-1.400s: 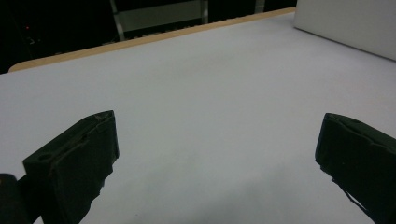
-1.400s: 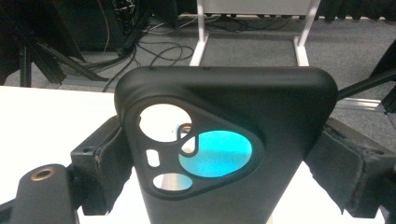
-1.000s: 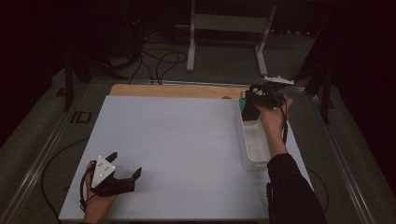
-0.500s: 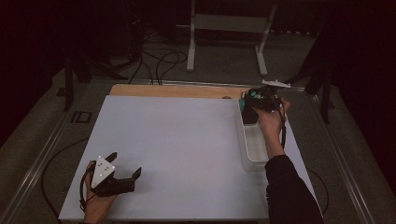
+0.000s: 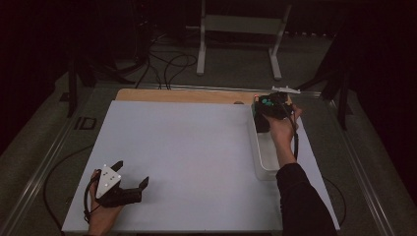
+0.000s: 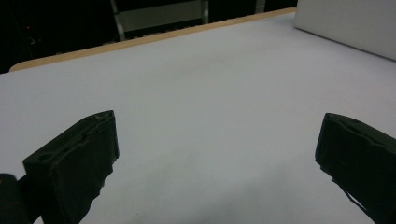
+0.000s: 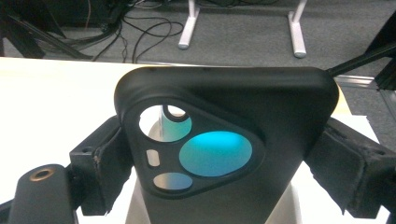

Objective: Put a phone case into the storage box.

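Note:
A black phone case (image 7: 261,112) with a three-cornered camera cutout, teal showing through its holes, stands upright between the jaws of my right gripper (image 7: 224,172), which is shut on it. From above, that right gripper (image 5: 268,104) holds the phone case (image 5: 261,122) over the far end of a white bin (image 5: 256,156). My left gripper (image 5: 133,172) rests at the near left of the white table top (image 5: 187,142). Its jaws stand wide apart, and between them my left gripper (image 6: 215,158) has nothing but bare white surface.
The bin runs along the table's right side, and its white wall (image 6: 345,23) appears far off in the left gripper view. A wooden strip (image 5: 182,95) borders the far edge. Beyond it, on the dark floor, are a white stand (image 5: 241,24) and cables (image 5: 167,61).
My right gripper has carried the phone case a little to the left and lower, over the bin's far end. The left gripper has stayed in place.

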A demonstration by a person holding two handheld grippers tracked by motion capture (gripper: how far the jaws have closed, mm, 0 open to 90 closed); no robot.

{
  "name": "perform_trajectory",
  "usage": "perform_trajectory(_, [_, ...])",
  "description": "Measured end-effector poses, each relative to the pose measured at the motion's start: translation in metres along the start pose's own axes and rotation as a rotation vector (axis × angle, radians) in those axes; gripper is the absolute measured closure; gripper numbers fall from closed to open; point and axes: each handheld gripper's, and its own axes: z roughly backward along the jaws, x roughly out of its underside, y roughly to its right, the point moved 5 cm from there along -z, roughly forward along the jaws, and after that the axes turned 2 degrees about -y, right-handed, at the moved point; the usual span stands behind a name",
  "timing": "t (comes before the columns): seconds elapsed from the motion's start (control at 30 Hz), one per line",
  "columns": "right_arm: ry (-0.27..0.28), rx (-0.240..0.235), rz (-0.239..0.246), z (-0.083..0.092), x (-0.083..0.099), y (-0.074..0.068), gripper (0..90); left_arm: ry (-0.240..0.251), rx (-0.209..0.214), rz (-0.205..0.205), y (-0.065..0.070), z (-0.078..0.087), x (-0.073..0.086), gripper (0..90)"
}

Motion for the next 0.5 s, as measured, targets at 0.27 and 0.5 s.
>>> perform_trajectory(0.27, [-0.001, 0.016, 0.004, -0.01, 0.002, -0.003, 12.7, 0.0, 0.002, 0.003, 0.0, 0.0, 0.0, 0.2])
perform_trajectory(0.5, [0.008, 0.014, 0.008, -0.014, 0.001, -0.004, 12.5, 0.001, 0.002, 0.006, 0.0, -0.001, 0.0, 0.2])
